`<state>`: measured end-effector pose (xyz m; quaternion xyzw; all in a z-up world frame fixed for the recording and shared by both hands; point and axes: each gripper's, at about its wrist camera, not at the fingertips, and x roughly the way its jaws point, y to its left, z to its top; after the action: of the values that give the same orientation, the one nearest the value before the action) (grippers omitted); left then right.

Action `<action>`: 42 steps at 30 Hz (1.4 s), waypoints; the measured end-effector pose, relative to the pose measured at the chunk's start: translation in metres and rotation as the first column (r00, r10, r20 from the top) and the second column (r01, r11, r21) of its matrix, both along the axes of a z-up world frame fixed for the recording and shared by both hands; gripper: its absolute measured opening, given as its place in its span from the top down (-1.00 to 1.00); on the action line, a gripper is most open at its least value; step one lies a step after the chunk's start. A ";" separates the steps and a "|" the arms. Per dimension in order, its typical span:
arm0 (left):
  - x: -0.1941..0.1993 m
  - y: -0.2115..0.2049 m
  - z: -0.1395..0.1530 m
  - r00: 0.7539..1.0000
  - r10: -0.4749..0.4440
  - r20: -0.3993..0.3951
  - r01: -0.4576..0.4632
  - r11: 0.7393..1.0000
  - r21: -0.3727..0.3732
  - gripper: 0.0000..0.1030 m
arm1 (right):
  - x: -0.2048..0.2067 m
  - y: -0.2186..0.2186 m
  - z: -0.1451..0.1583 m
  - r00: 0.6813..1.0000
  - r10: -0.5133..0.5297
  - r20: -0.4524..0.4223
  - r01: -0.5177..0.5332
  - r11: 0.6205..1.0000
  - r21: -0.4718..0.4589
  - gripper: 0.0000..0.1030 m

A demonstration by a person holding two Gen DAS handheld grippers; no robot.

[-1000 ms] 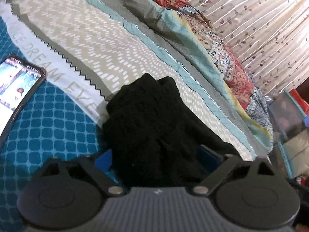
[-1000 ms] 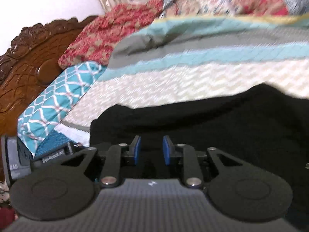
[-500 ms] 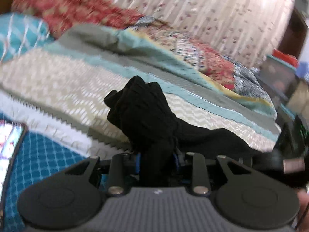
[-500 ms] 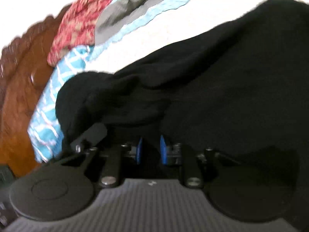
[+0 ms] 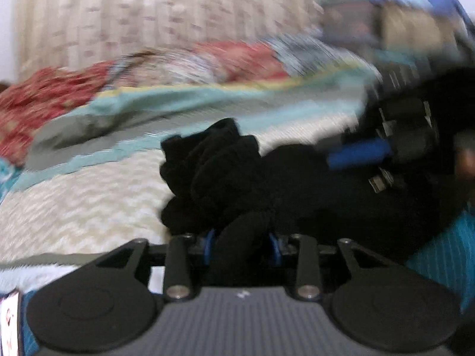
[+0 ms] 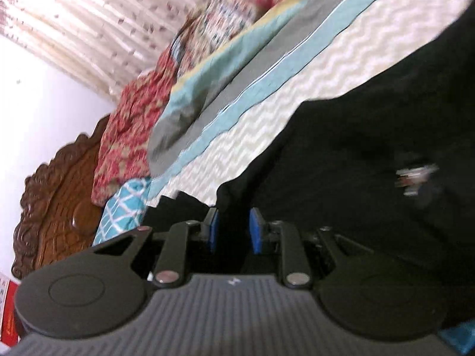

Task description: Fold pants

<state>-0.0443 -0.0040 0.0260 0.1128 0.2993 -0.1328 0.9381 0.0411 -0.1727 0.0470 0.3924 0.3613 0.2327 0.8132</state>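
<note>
Since half a second ago, both views have swung: the left wrist camera now faces the curtain and the far clutter, and the right gripper [image 5: 359,151] has come into its right side. Left gripper [image 5: 242,244]: jaws pressed together on a bunched fold of the black pants [image 5: 213,172], which rise in a lump just ahead of them. Right gripper [image 6: 233,231]: blue pads a little apart with dark cloth between them, apparently pinching an edge of the pants [image 6: 371,148], though the black fabric hides the contact. The pants lie across the bed, partly lifted off the blanket.

Risks, as judged from this moment: (1) the thick wad in the left jaws may slip out if the two grippers pull apart, since only a bunch and not a flat hem is held; (2) the bunching could carry a crease or twist into the fold, giving an uneven result; (3) motion blur suggests fast travel, which might drag the blanket along or let the grippers collide, as they are near each other.

Setting, largest first: bed with patterned blanket [image 6: 267,89] in cream chevron, teal and grey bands; pale leaf-print curtain [image 5: 148,14]; carved wooden headboard [image 6: 59,201]; red floral pillow [image 6: 127,136]; teal lattice pillow [image 6: 121,207]; a phone edge [image 5: 9,323] at the lower left corner
</note>
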 end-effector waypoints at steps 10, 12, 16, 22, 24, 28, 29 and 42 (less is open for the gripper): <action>-0.062 -0.005 0.017 0.978 -0.205 0.035 0.203 0.978 0.045 -0.48 | -0.002 -0.017 0.003 0.999 -0.041 0.029 0.042 0.998 -0.040 0.35; -0.070 0.007 0.023 0.983 -0.183 0.030 0.183 0.983 0.005 -0.48 | -0.001 -0.009 0.012 0.997 -0.014 0.078 0.019 0.997 -0.069 0.31; -0.070 0.033 0.033 0.997 -0.074 0.012 0.075 0.993 -0.096 -0.48 | 0.001 0.011 0.026 0.984 0.028 0.176 -0.007 0.993 -0.119 0.23; -0.047 0.077 0.038 0.992 0.071 -0.105 -0.102 0.940 -0.326 -0.47 | 0.003 0.055 0.028 0.944 0.207 0.258 -0.106 0.928 -0.356 0.28; -0.041 0.088 0.037 0.985 0.097 -0.144 -0.146 0.911 -0.386 -0.47 | 0.014 0.062 0.010 0.962 0.195 0.192 -0.081 0.873 -0.481 0.41; -0.040 0.103 0.032 0.973 0.129 -0.189 -0.199 0.885 -0.421 -0.48 | 0.041 0.034 -0.037 0.997 0.071 0.024 -0.052 0.883 -0.467 0.21; -0.041 0.104 0.030 0.972 0.135 -0.193 -0.206 0.885 -0.418 -0.48 | 0.044 0.025 -0.038 0.999 0.051 -0.002 -0.048 0.908 -0.417 0.21; -0.034 0.099 0.016 0.955 0.132 -0.267 -0.244 0.861 -0.447 -0.50 | 0.054 0.045 -0.017 0.984 0.160 0.082 -0.123 0.931 -0.344 0.71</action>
<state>-0.0783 0.0945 0.0423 -0.1663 0.3723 -0.1216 0.9049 0.0946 -0.1280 0.0303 0.2068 0.3782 0.2466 0.8680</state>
